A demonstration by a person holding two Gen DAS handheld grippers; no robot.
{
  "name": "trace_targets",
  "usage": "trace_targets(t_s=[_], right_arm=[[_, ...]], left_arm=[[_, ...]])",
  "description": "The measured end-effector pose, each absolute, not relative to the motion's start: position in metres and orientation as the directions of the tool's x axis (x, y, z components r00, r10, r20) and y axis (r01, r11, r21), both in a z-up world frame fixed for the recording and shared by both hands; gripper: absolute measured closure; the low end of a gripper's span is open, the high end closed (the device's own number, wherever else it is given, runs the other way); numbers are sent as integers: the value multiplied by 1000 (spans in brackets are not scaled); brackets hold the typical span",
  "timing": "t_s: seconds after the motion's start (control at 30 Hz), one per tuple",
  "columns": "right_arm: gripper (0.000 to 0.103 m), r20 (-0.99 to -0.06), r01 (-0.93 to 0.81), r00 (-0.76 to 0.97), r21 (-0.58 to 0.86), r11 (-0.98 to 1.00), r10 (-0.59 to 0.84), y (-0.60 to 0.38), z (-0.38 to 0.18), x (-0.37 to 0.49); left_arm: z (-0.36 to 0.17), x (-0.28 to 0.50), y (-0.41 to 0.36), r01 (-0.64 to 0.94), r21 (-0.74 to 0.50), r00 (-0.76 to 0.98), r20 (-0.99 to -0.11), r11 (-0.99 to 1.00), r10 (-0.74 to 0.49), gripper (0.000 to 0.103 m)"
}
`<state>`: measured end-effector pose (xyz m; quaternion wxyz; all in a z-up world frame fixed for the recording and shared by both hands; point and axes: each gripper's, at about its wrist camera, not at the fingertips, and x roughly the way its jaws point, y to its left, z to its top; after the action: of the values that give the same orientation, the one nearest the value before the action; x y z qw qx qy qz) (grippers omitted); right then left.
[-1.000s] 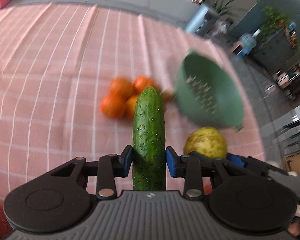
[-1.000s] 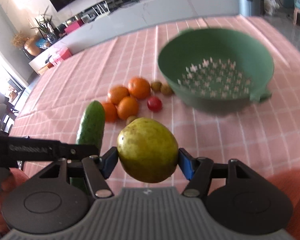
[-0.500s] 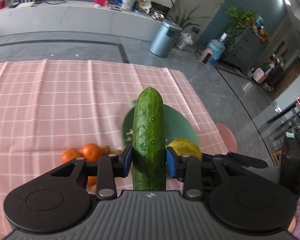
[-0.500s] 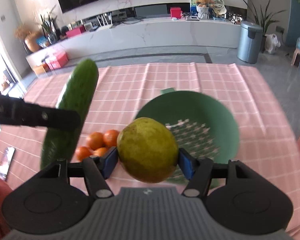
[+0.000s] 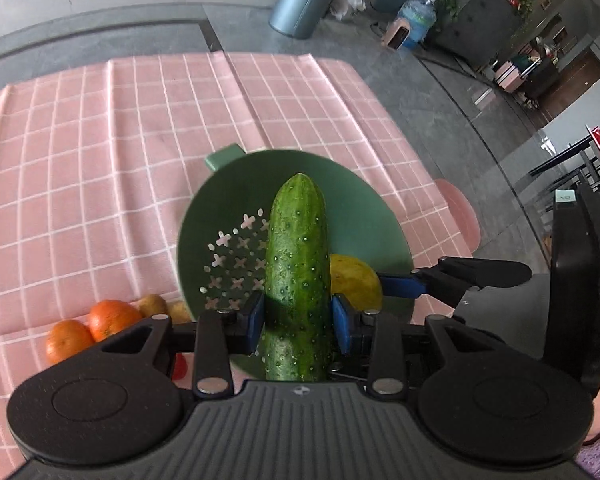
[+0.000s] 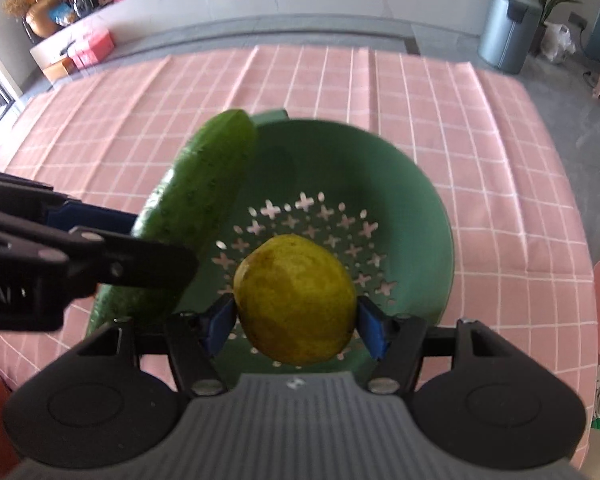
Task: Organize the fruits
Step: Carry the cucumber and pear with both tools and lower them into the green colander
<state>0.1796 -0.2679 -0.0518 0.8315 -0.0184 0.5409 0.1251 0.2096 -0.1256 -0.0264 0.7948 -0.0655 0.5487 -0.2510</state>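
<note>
My left gripper point(image 5: 298, 316) is shut on a long green cucumber point(image 5: 298, 264), held lengthwise above the green colander point(image 5: 228, 200). My right gripper point(image 6: 296, 320) is shut on a yellow-green pear point(image 6: 296, 298), which hangs over the colander point(image 6: 412, 208) and its cross-shaped holes. In the right wrist view the cucumber point(image 6: 204, 192) and the left gripper's fingers point(image 6: 96, 216) cross the colander's left rim. The pear point(image 5: 356, 280) shows just right of the cucumber in the left wrist view. Nothing lies in the colander's visible part.
Oranges point(image 5: 88, 326), small brownish fruits point(image 5: 152, 306) and a red one point(image 5: 179, 366) lie on the pink checked tablecloth point(image 5: 100, 160) left of the colander. The table's right edge point(image 5: 428, 168) is close. A pink stool point(image 5: 460, 216) and a grey bin point(image 5: 304, 0) stand beyond.
Both grippers have swung with their fruit from beside the oranges to above the colander. The colander now sits straight under them, and the oranges have slipped to the lower left.
</note>
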Motion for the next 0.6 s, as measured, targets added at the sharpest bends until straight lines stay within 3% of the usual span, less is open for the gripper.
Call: trace_targets(t_s=[0.6], right_arm=[[41, -934, -319, 343, -18, 948, 98, -251, -87, 199]], left_arm=[[-66, 232, -142, 326, -290, 220, -902, 900, -370, 63]])
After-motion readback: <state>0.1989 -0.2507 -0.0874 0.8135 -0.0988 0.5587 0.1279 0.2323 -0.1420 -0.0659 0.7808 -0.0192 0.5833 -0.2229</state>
